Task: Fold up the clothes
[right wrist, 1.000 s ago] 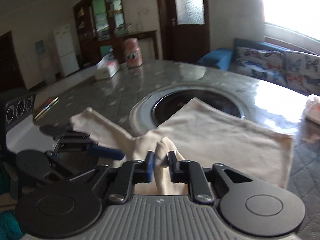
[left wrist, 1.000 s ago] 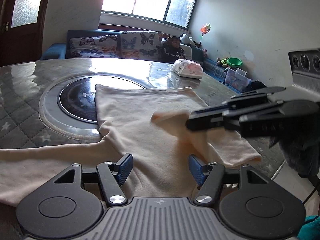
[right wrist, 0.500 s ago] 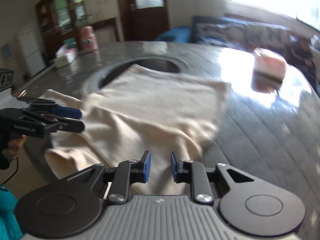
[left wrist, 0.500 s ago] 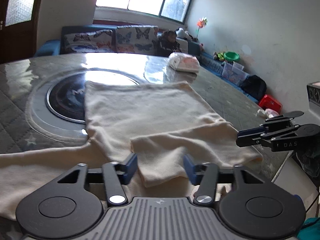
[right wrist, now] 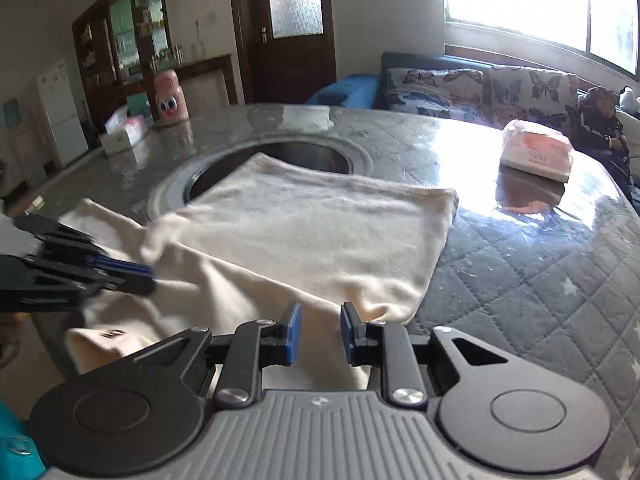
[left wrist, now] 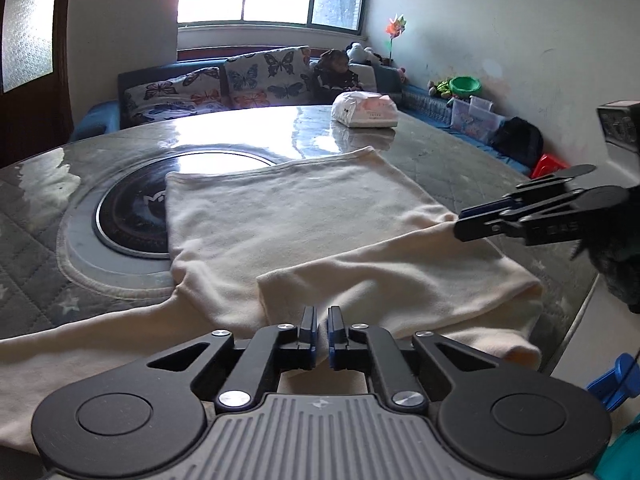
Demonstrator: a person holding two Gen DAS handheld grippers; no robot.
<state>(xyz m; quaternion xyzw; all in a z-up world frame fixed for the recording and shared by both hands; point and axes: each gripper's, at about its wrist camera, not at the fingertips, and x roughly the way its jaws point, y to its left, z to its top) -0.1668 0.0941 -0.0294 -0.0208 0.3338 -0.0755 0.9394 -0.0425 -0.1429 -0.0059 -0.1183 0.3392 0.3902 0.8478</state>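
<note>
— Cream garment [left wrist: 304,216], where does it lie now?

— It lies spread on the grey quilted table [left wrist: 36,280]. Its far part covers a piece of the round dark insert [left wrist: 128,216] in the table's middle. One sleeve is folded across the near part of the body, and the other sleeve runs out to the left along the table edge.

— And the left gripper [left wrist: 319,330]?

— Its blue pads are nearly pressed together, with only a thin slit between them. It hangs low over the near hem. I think a little cloth may sit in that slit, but the view is too poor to be sure.

— The right gripper [right wrist: 317,334]?

— Its jaws stand apart, with nothing between them. It is just above the folded sleeve, near the right side of the garment.

— Anything else on the table?

— A white and pink pack of tissues [right wrist: 536,154] rests farther back, well apart from the garment.
</note>
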